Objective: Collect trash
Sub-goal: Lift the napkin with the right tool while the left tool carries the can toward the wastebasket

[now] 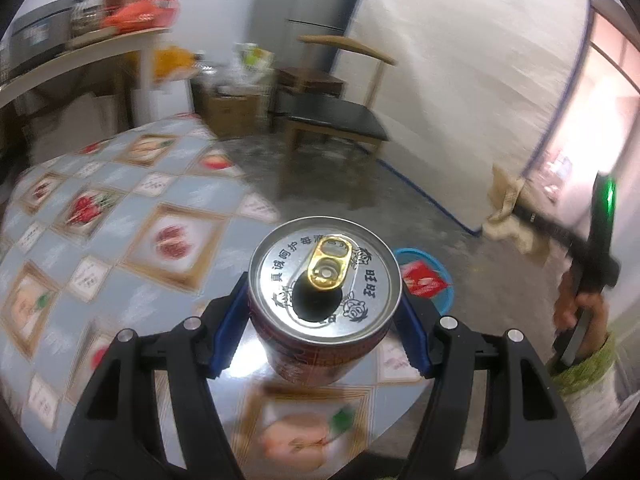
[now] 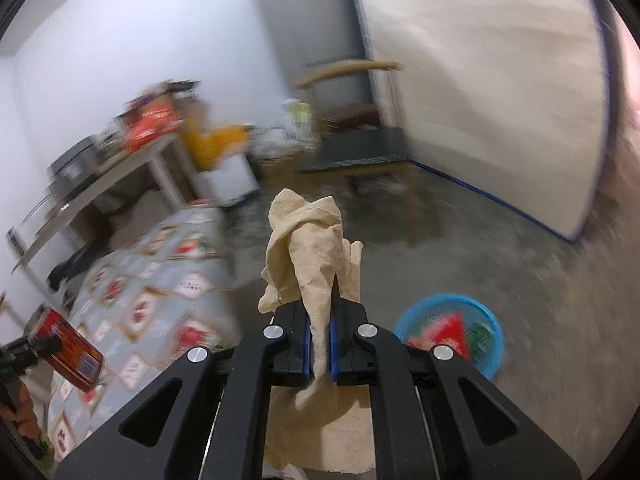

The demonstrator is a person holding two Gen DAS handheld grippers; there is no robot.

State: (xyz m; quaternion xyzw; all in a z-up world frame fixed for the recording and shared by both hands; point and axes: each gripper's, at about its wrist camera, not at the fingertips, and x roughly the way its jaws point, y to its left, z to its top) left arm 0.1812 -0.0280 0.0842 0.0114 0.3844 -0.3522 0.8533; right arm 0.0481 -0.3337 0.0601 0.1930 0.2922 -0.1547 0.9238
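the round table (image 1: pixel 120 240) in its fruit-patterned cloth fills the left, and just past its right edge a blue basket (image 2: pixel 486 320) sits on the concrete floor with a red wrapper (image 1: pixel 424 282) inside. left gripper (image 1: pixel 324 312) is clamped on an opened drink can (image 1: pixel 325 276) above the table's near edge; right gripper (image 2: pixel 320 344) has its fingers pinched together on a crumpled beige paper towel (image 2: pixel 312 252), up over the floor beside the basket.

A table (image 1: pixel 120 216) under a blue-grey cloth printed with framed fruit pictures fills the left of both views; its visible top is bare. Beyond its edge lies a mottled grey concrete floor (image 1: pixel 320 176). On that floor, just off the table's rim, sits a blue basket (image 2: pixel 490 322) with red wrappers inside. Farther from the table stand a dark-seated wooden chair (image 1: pixel 336 120) and a cardboard box (image 1: pixel 232 114).
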